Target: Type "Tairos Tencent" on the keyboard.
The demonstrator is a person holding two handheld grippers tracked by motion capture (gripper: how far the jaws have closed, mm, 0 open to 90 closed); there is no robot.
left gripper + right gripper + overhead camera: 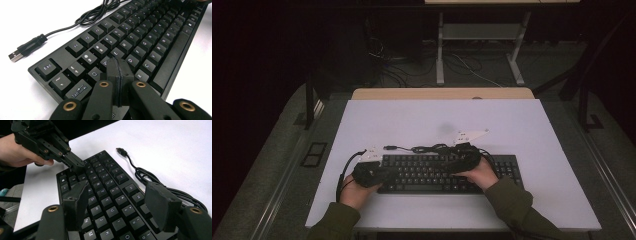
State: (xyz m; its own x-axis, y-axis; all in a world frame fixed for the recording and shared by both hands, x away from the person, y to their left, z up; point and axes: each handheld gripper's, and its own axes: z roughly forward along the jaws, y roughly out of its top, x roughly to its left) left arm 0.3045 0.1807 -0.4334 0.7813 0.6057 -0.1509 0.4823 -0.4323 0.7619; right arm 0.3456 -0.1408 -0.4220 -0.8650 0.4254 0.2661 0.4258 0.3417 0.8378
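Note:
A black keyboard [437, 172] lies on the white table [437, 120] near its front edge. Its loose cable [92, 13] coils behind it and ends in a free USB plug [16, 55]. My left gripper [120, 62] is shut, its jaws pressed together with nothing between them. Its tip is down at the keys near W and S at the keyboard's left end; I cannot tell if it presses one. My right gripper [117, 192] is open and hovers over the middle keys, pointing toward the left gripper [78, 166]. A hand holds each one.
The cable bundle [160, 185] lies on the table just behind the keyboard's top edge, with the USB plug [388, 147] further left. White tabletop stretches behind and to both sides. Beyond the far wooden edge [442, 93] stand desk legs and floor cables.

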